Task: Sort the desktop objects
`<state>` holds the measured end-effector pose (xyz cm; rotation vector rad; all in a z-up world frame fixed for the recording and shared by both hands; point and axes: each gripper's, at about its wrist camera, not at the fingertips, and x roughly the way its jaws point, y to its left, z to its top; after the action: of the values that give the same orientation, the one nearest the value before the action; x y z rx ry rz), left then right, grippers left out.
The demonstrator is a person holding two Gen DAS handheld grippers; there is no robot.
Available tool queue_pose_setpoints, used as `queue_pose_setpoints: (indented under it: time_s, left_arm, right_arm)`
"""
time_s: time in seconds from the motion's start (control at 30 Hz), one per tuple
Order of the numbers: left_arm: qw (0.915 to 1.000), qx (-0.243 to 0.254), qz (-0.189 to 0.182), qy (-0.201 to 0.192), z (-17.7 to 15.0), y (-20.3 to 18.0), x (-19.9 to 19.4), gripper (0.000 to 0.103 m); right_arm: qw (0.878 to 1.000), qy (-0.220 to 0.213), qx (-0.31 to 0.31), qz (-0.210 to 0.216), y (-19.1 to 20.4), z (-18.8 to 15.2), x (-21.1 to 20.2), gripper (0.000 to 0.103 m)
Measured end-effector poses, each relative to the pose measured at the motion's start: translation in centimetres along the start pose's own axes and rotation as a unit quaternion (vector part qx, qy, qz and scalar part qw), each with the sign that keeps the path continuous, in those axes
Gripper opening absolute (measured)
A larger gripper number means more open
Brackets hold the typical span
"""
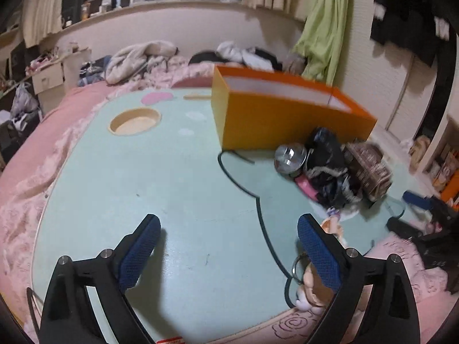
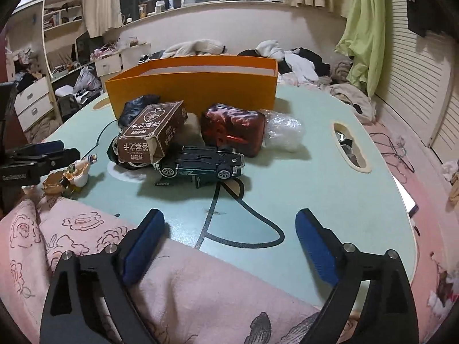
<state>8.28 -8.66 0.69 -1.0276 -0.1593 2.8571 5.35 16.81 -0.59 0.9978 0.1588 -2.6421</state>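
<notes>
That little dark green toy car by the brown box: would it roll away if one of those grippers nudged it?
Probably not: the toy car seems tipped over, underside showing, so it would likely slide. It looks rigid, and the open right gripper could likely pinch its narrow body.

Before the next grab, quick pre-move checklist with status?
1. Left hand-held gripper open, nothing between its pads: ok.
2. Right hand-held gripper open and empty: ok.
3. Orange box upright with open top, ready to receive: ok.
4. Box contents or free space inside: cannot tell, only the inner wall shows.
5. Toy car free to pick: not ok, it lies upside down against the brown carton.
6. Figurine keychain clear of the pile: ok, it lies apart near the table edge.
</notes>
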Motion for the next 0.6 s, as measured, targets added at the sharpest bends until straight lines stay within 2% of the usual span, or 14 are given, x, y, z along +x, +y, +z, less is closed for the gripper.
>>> queue_pose_setpoints:
  time_s: [0.1,0.2,0.27,0.37,0.43,0.47,0.5,0.53,0.57,0.6]
  left_arm:
    - [0.9982,-0.002,-0.048,-0.035,-0.2,-0.1,-2.0,0.096]
    - [0.9946,0.025,-0.095,-0.034,-0.6,-1.5,-2.9,0.096]
    - [0.9934,0.057,-0.097,-0.021,-1.0,-3.1,-2.8,0.094]
    - [0.9917,0.091,-0.090,0.008,-1.1,-5.1,-1.7,0.085]
    - [0.9913,0.096,-0.082,0.036,-1.2,-5.8,-0.5,0.071]
    - [0.9906,0.100,-0.078,0.052,-1.3,-5.9,0.1,0.068]
    - [0.9911,0.104,-0.070,0.046,-1.3,-6.1,0.1,0.059]
    - [0.9904,0.107,-0.075,0.046,-1.3,-6.2,-0.1,0.044]
    - [0.9902,0.108,-0.077,0.044,-1.4,-6.3,-0.3,0.036]
    - [0.9902,0.109,-0.075,0.043,-1.5,-6.4,-0.4,0.036]
  right_arm:
    - [1.000,0.000,0.000,0.000,0.0,0.1,0.0,0.095]
    - [1.000,-0.001,0.000,0.000,0.0,0.0,-0.1,0.095]
    - [1.000,-0.001,0.000,-0.001,0.0,-0.1,-0.1,0.095]
    - [1.000,-0.003,0.000,0.000,0.0,-0.6,0.0,0.095]
    - [1.000,-0.005,0.001,0.002,0.0,-0.7,-0.1,0.095]
    - [1.000,-0.006,0.002,0.003,0.0,-0.9,-0.1,0.095]
    - [1.000,-0.006,0.003,0.005,-0.1,-0.9,-0.1,0.095]
    - [1.000,-0.006,0.003,0.005,-0.1,-0.8,-0.2,0.095]
    - [1.000,-0.005,0.004,0.010,-0.2,-0.7,-0.1,0.095]
    - [1.000,-0.003,0.004,0.016,-0.2,-0.5,0.0,0.095]
